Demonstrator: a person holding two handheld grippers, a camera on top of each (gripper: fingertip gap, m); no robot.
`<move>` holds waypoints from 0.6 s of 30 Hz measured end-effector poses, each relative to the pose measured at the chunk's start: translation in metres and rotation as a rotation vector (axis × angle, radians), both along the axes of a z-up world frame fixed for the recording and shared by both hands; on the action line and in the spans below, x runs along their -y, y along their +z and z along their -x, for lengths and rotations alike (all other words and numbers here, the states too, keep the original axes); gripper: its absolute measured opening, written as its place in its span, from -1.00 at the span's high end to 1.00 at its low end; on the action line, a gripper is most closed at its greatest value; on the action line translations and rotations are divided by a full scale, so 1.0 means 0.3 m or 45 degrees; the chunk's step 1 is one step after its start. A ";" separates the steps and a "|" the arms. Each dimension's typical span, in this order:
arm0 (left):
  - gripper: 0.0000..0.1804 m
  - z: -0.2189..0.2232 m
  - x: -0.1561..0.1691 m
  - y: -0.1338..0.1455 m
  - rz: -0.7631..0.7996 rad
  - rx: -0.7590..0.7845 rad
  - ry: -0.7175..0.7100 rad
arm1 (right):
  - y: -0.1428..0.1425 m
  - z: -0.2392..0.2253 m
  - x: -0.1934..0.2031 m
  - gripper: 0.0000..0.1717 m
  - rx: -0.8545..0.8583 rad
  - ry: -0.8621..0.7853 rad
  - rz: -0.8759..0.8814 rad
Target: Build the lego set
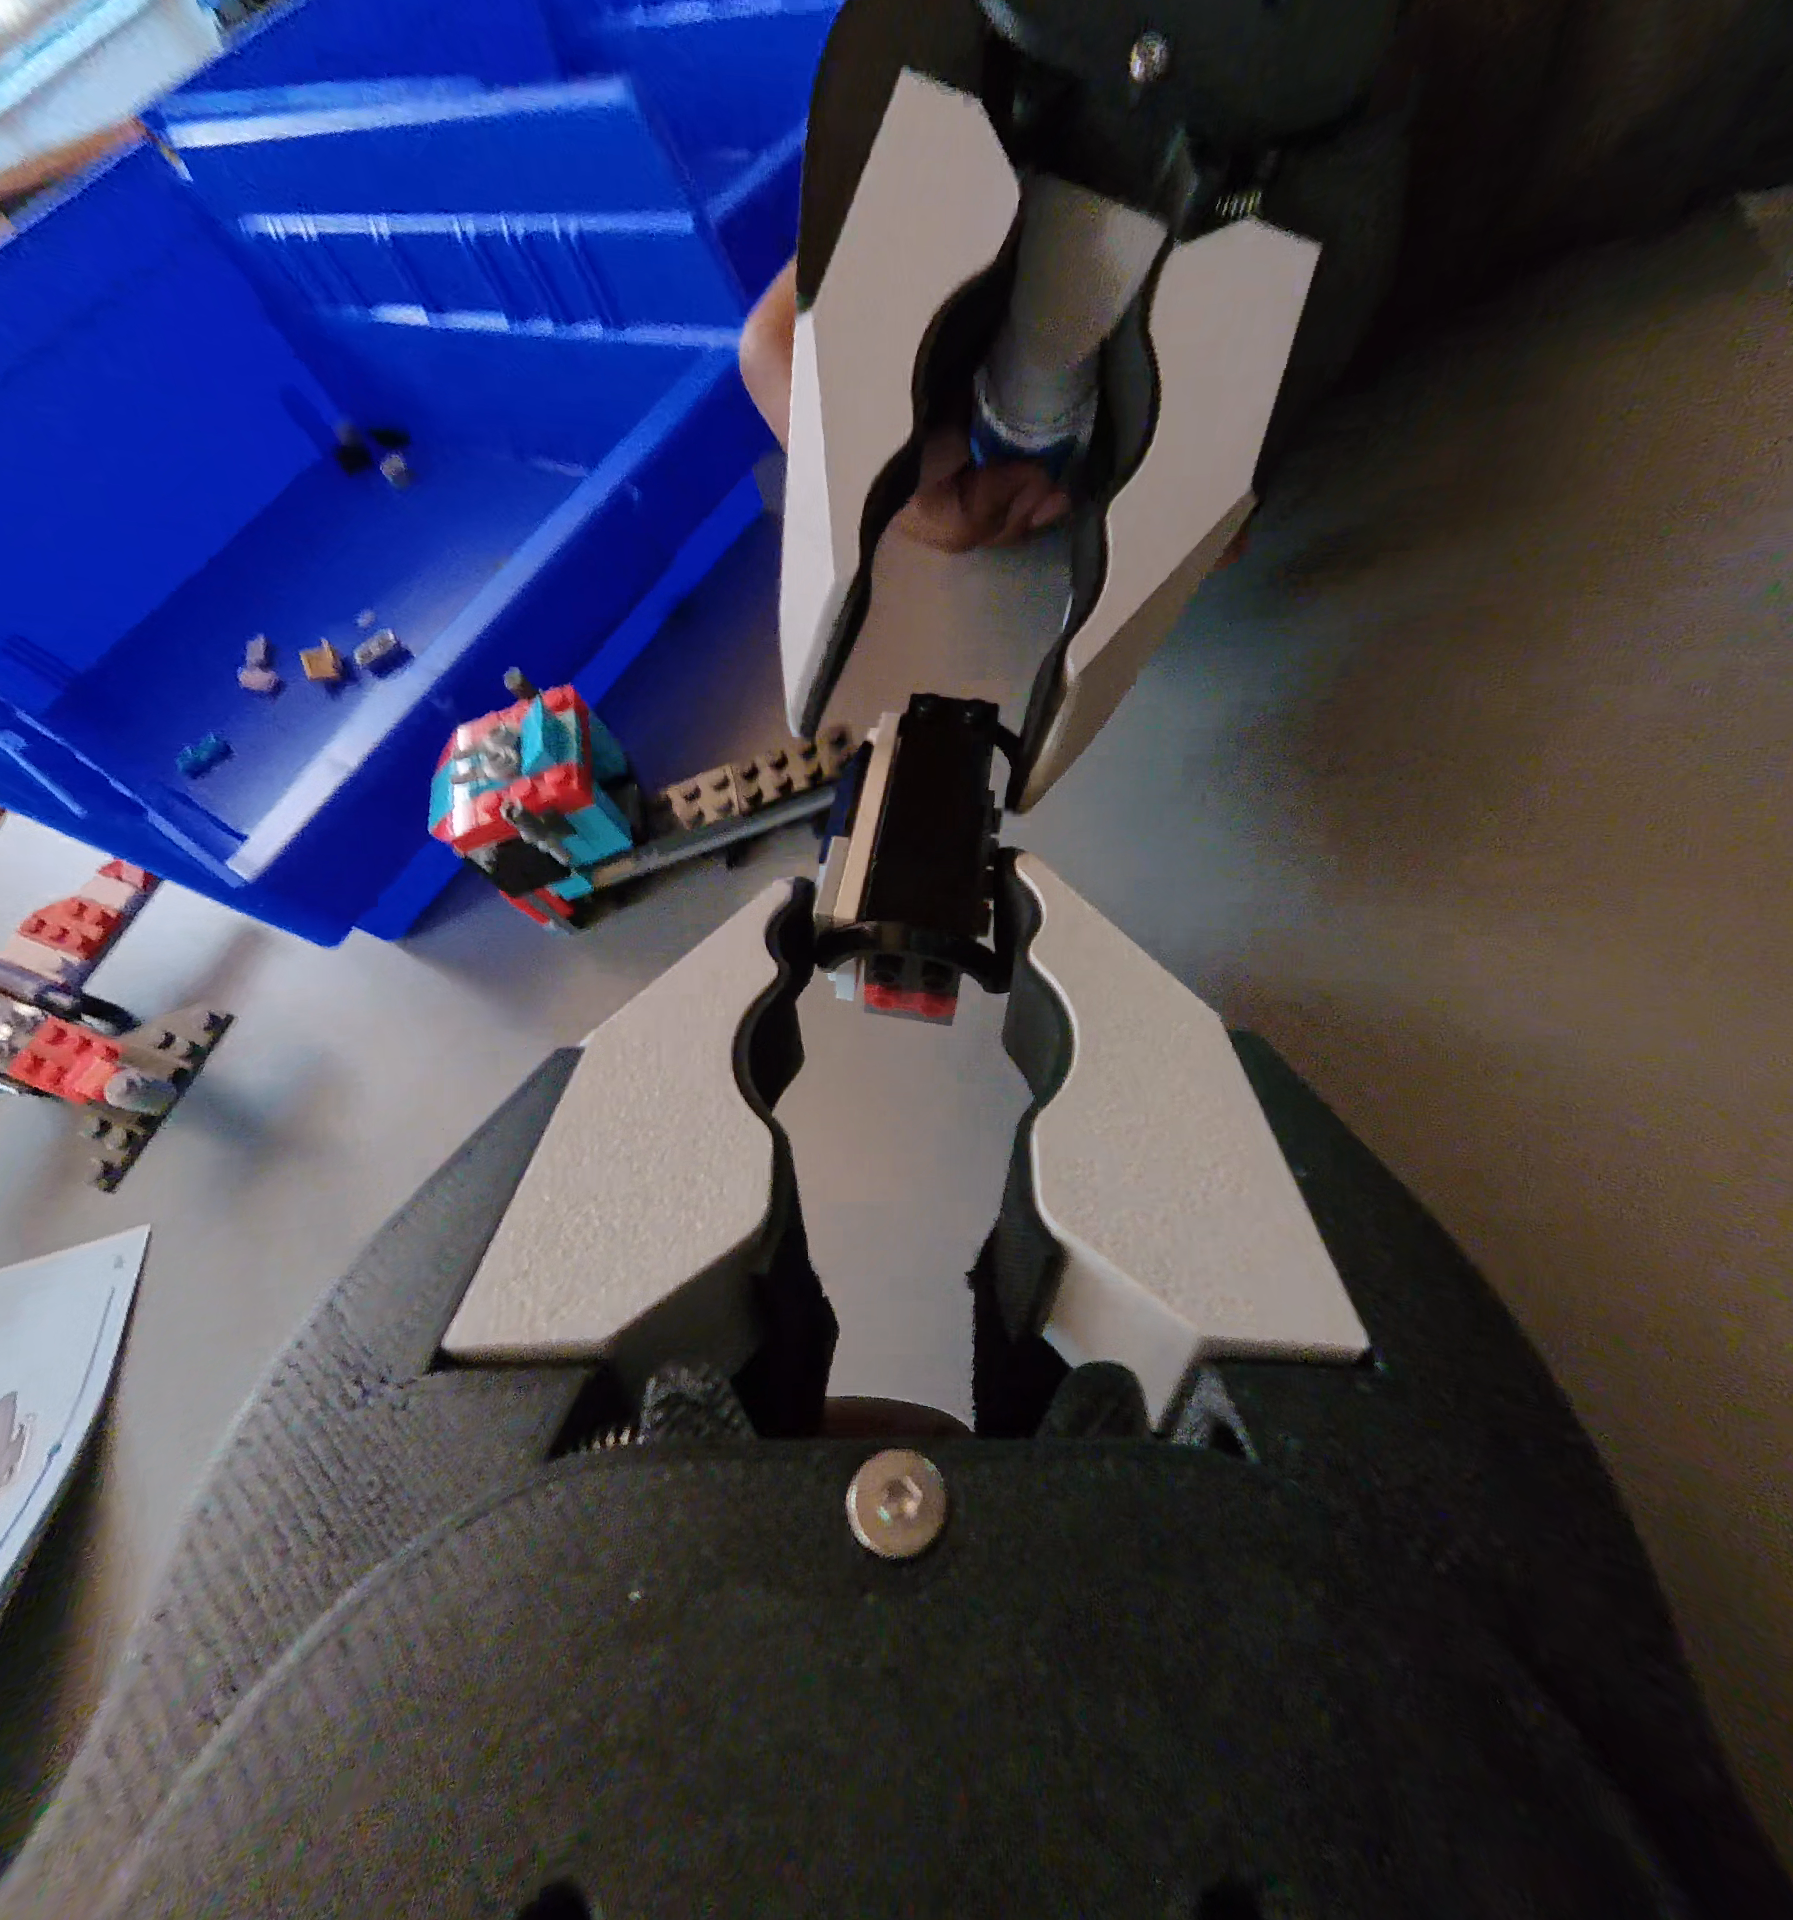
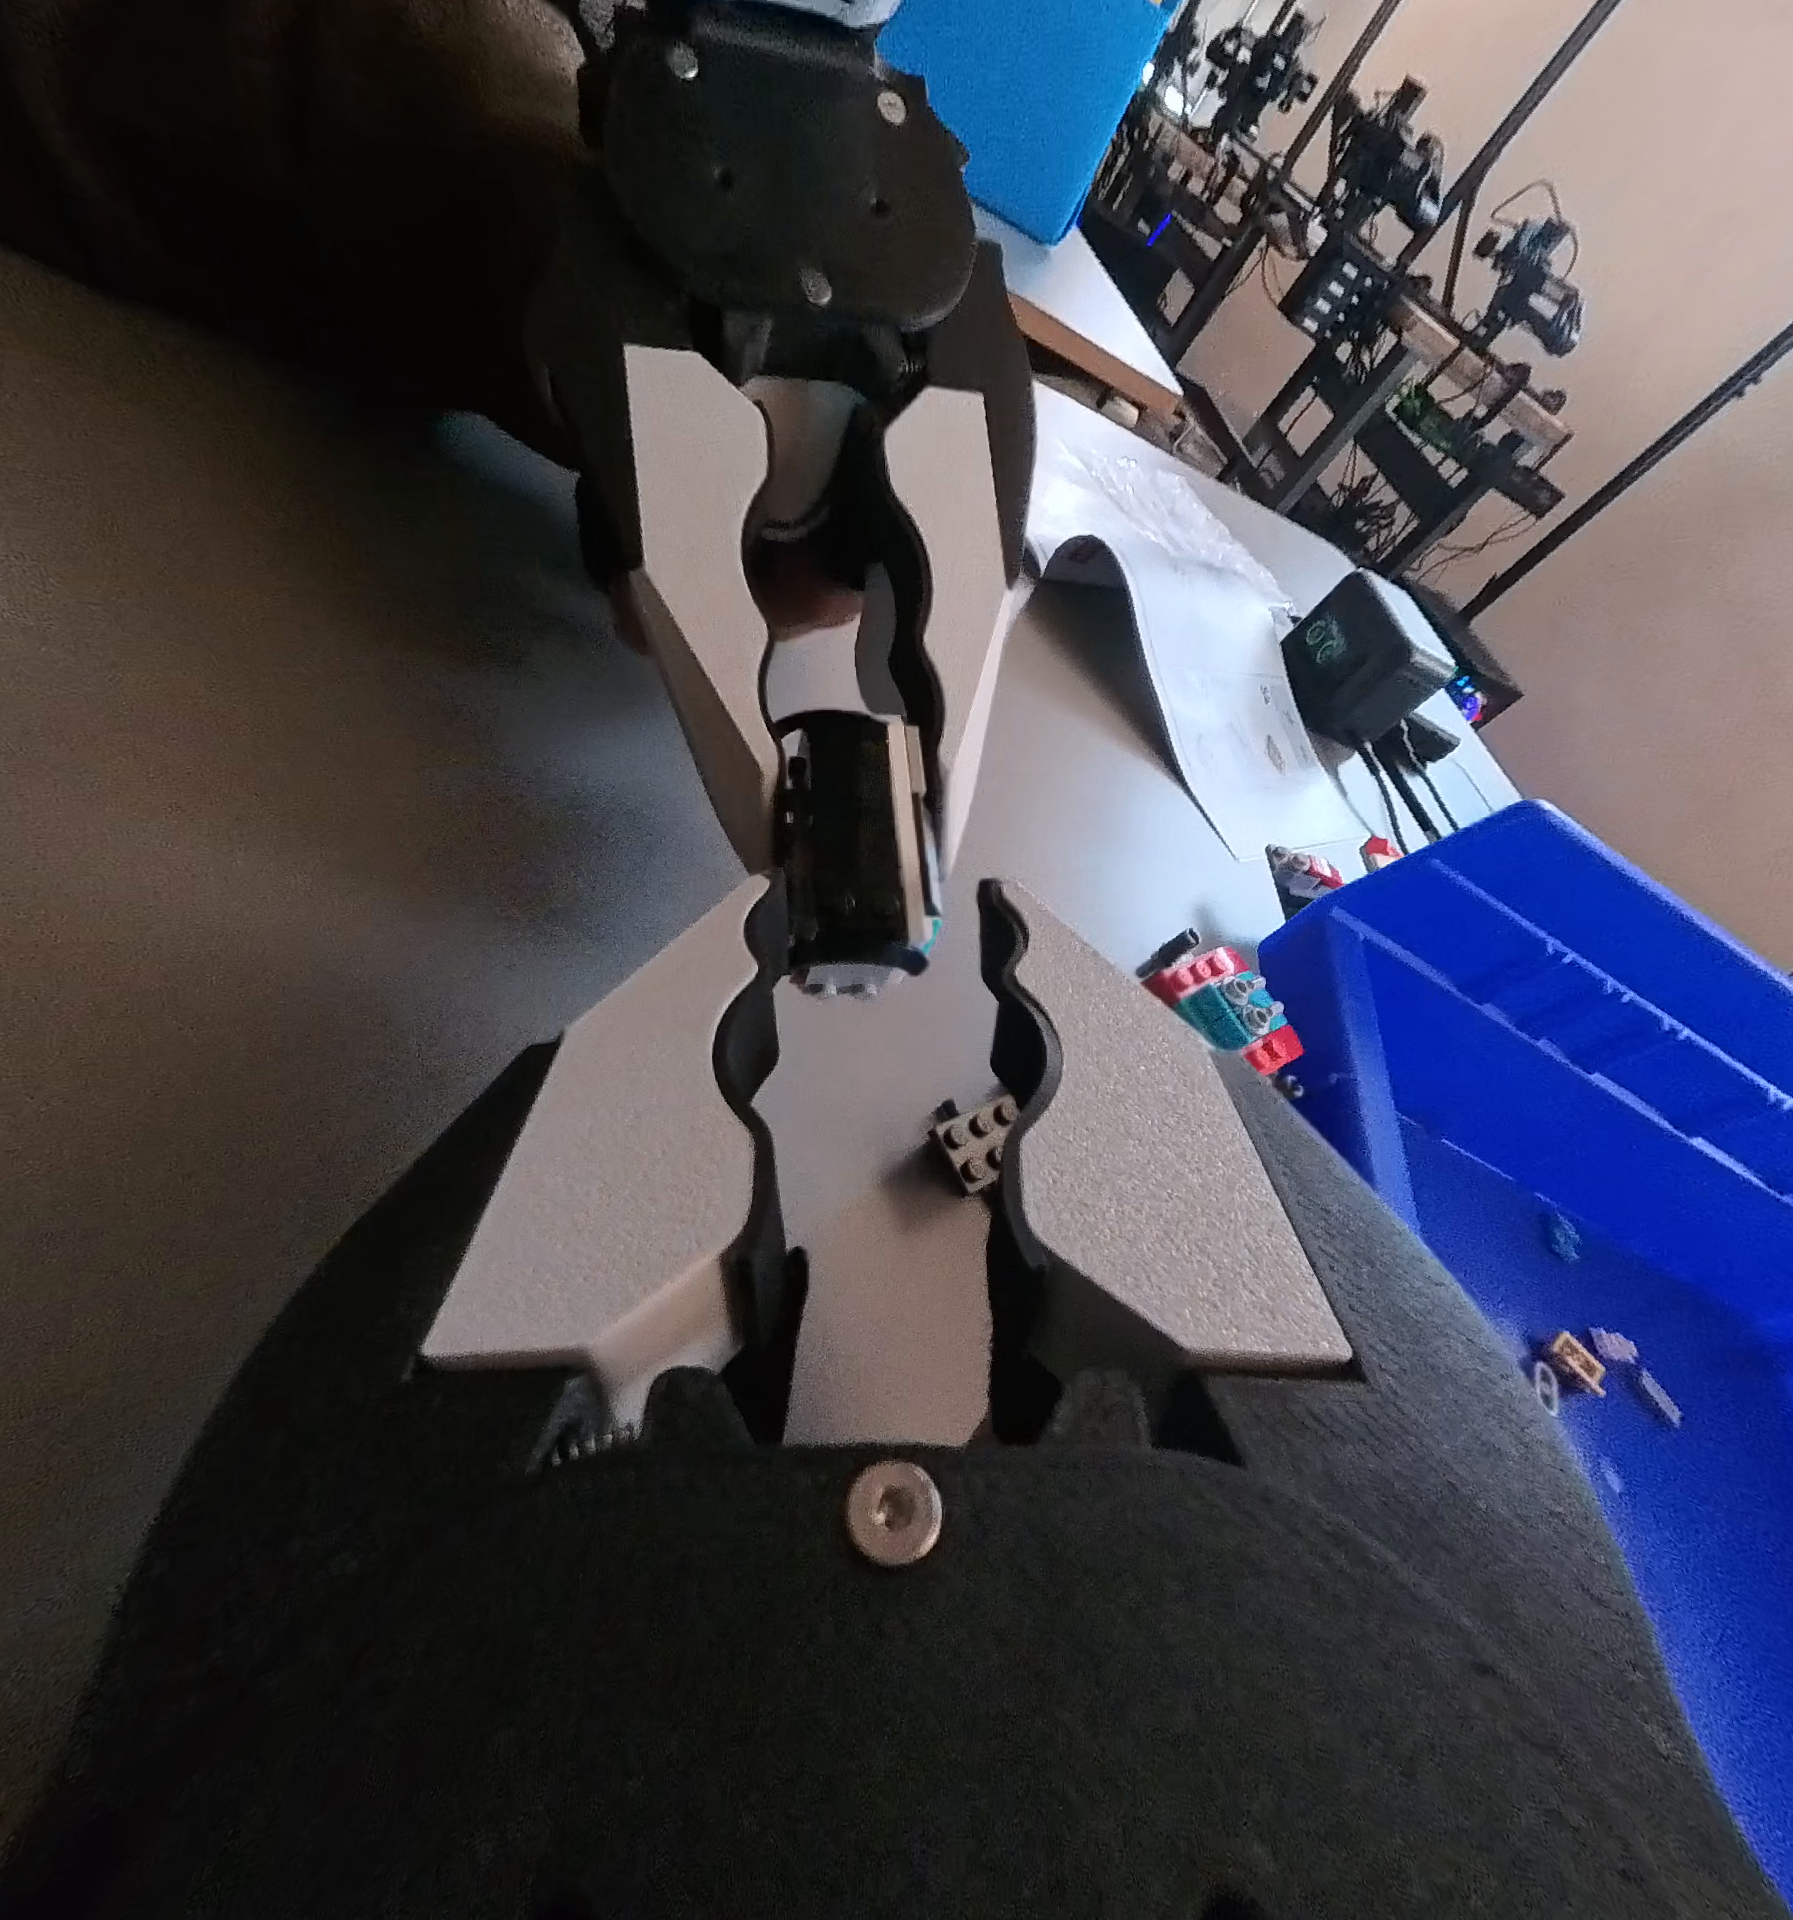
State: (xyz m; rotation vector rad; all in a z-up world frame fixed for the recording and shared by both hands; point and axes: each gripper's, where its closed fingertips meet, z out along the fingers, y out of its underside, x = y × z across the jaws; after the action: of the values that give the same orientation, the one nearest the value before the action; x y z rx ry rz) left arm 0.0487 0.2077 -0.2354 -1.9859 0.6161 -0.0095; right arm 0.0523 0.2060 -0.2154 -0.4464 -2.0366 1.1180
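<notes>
Left wrist view shows the left gripper (image 1: 902, 894) with its jaws closed on a black brick build (image 1: 923, 831), held above the tabletop (image 1: 1391, 831). The right gripper (image 1: 918, 758) meets the build's far end, jaws parted around it. One pad is at its side and the other stands clear (so it has no grip). This view alone shows a winged brick model (image 1: 61, 1039) and a printed sheet (image 1: 19, 1403). Only the right wrist view shows a dark studded plate (image 2: 975, 1143), a black box with cables (image 2: 1359, 655) and equipment racks (image 2: 1391, 208). Both show the blue bin (image 1: 248, 312) and the red-and-teal brick truck (image 1: 528, 800).
</notes>
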 end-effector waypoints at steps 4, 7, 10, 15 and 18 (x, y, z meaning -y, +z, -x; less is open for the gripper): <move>0.60 0.040 0.028 -0.077 0.178 -0.059 0.048 | -0.008 0.000 -0.002 0.54 0.036 0.005 0.008; 0.59 0.049 0.043 -0.100 0.252 -0.053 0.059 | -0.013 0.002 -0.004 0.54 0.057 0.005 0.012; 0.60 0.055 0.053 -0.102 0.272 -0.023 0.068 | -0.016 0.003 -0.005 0.54 0.073 0.006 0.017; 0.47 0.073 0.053 -0.099 0.268 0.003 0.106 | -0.014 0.008 -0.011 0.52 0.090 -0.001 0.037; 0.34 0.080 0.054 -0.072 0.215 0.051 0.114 | -0.008 0.008 -0.014 0.50 0.085 -0.004 0.049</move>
State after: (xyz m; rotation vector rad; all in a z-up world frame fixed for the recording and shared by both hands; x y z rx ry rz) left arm 0.0247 0.1916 -0.2571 -2.1696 0.5141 -0.0481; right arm 0.0500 0.2101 -0.2179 -0.5124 -2.0738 1.1563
